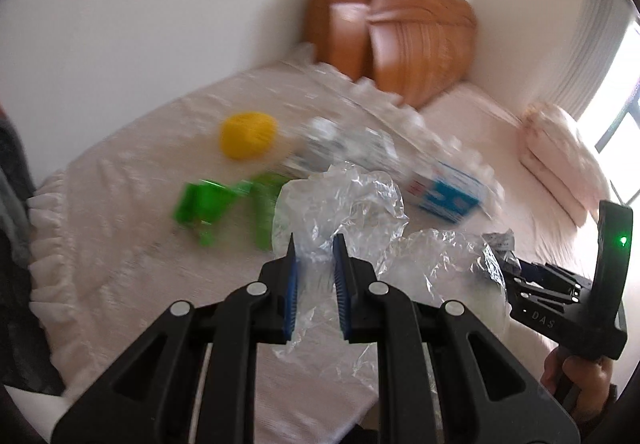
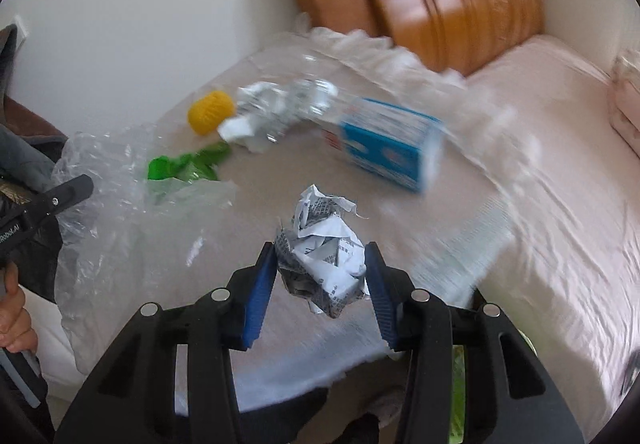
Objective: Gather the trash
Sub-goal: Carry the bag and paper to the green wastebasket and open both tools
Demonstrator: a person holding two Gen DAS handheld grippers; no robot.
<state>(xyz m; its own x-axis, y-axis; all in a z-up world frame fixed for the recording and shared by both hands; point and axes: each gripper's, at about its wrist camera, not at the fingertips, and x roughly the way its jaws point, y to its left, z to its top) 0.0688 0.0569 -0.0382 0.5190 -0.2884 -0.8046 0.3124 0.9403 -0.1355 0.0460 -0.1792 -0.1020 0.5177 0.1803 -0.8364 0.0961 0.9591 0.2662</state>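
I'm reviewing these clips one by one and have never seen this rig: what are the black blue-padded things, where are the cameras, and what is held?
There is no robot. A person holds a pair of hand tongs in each hand, and a fisheye camera on each looks along its fingers. The left view shows the left tongs shut on a clear crinkled plastic bag. The right view shows the right tongs gripping a crumpled ball of printed paper. On the pink bed lie a yellow ball, a green plastic piece, a blue and white carton and more crumpled paper.
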